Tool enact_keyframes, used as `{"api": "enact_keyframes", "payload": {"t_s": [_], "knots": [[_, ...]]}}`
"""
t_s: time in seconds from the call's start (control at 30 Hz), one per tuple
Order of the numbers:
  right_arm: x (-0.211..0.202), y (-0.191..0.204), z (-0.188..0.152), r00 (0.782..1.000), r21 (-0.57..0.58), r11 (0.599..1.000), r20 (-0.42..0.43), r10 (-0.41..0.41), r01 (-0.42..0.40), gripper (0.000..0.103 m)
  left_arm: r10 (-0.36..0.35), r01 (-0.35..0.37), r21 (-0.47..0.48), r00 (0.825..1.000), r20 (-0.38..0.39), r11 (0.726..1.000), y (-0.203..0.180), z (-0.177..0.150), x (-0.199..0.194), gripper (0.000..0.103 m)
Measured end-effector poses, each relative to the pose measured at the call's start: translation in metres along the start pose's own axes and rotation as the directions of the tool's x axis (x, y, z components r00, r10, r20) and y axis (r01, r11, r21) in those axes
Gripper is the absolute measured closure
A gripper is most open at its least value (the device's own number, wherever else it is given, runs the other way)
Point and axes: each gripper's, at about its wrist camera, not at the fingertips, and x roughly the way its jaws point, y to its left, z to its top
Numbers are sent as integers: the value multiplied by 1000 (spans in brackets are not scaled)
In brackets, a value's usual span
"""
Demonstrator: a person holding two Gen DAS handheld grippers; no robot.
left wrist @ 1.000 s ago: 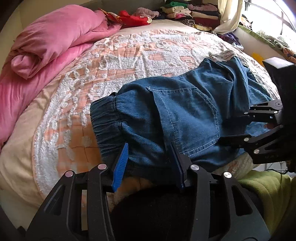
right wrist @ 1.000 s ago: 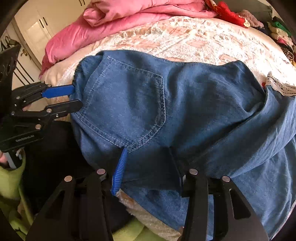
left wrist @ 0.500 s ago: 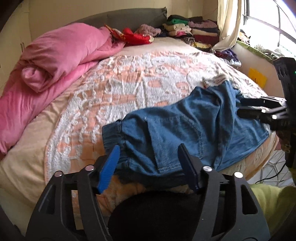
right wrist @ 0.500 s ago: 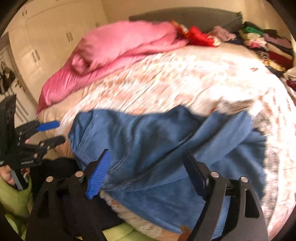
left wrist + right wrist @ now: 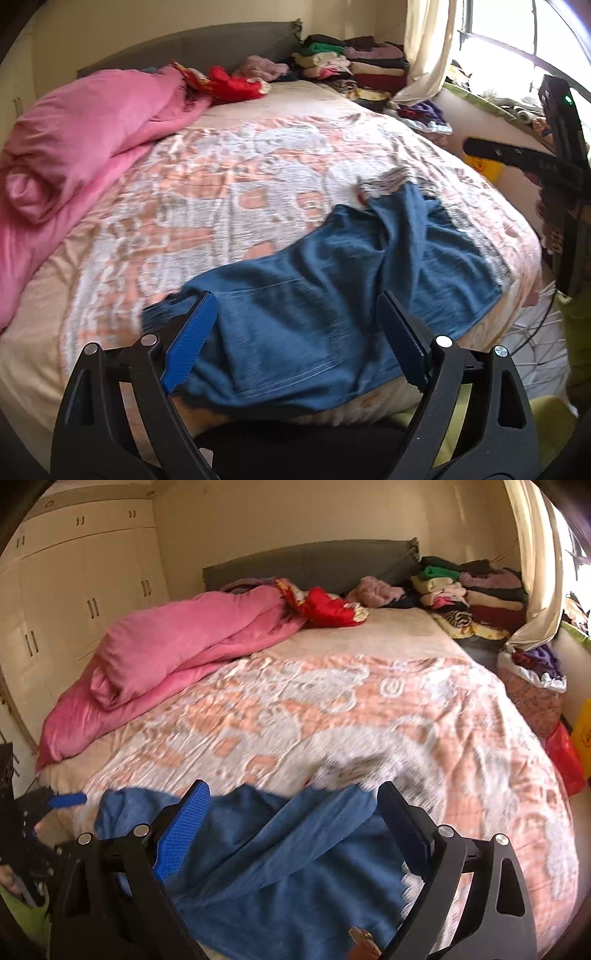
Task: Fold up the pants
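Jaws of both the left gripper (image 5: 295, 339) and the right gripper (image 5: 291, 830) stand wide apart, holding nothing. Blue denim pants (image 5: 332, 295) lie rumpled at the near edge of the bed (image 5: 332, 709), beside a pink duvet (image 5: 177, 642) and stacked clothes (image 5: 469, 590).

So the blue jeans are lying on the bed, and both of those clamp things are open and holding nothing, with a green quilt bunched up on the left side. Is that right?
Nearly. The quilt is pink, not green, as the right wrist view shows. The rest holds: the jeans lie on the bed, and the left gripper and right gripper are open, holding nothing.
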Motion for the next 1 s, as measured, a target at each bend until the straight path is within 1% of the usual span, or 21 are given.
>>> {"api": "enact_keyframes", "payload": {"t_s": [0.13,0.27,0.43,0.47,0.5,0.57,0.6,0.67,0.7,0.73,0.83,0.87,0.9,0.97,1.0], "knots": [[9,-16,14,1000,21,999,-6,-25,25,12,-46,46,-3,998,-33,999,-14,6,17,22],[29,-31,26,999,28,999,-28,-44,45,12,-90,90,-3,994,-68,996,-26,7,36,22],[64,-40,37,996,38,999,-85,-34,37,12,-156,157,2,981,-117,988,-42,3,59,22],[75,-40,38,994,36,999,-106,-21,25,12,-176,178,0,976,-131,984,-45,1,65,24],[86,-39,38,992,33,999,-129,-17,21,12,-188,190,-1,972,-141,982,-47,1,69,29],[113,-35,37,981,32,999,-192,-22,29,12,-209,212,-5,963,-168,977,-51,-2,81,36],[123,-33,36,976,31,999,-217,-29,37,12,-214,217,-6,960,-178,976,-52,-4,85,37],[151,-27,30,959,18,998,-279,-45,52,12,-227,229,-13,952,-207,973,-54,-7,95,37],[161,-25,28,953,10,998,-297,-62,68,12,-231,233,-18,948,-221,972,-54,-9,101,37],[175,-22,25,942,-1,996,-326,-82,86,12,-230,233,-15,947,-225,972,-55,-10,104,37],[203,-20,17,920,-24,991,-369,-130,130,12,-224,231,-3,942,-251,973,-57,-13,115,37],[214,-21,14,908,-32,986,-385,-165,166,12,-221,229,0,940,-259,973,-58,-13,118,37],[221,-23,12,901,-35,982,-392,-186,188,15,-215,225,6,939,-268,974,-58,-15,122,37],[232,-29,6,893,-26,981,-409,-187,194,49,-213,229,26,937,-276,973,-60,-17,125,37],[235,-34,2,891,-18,983,-419,-175,184,61,-209,227,35,939,-274,973,-61,-18,125,37]]}}
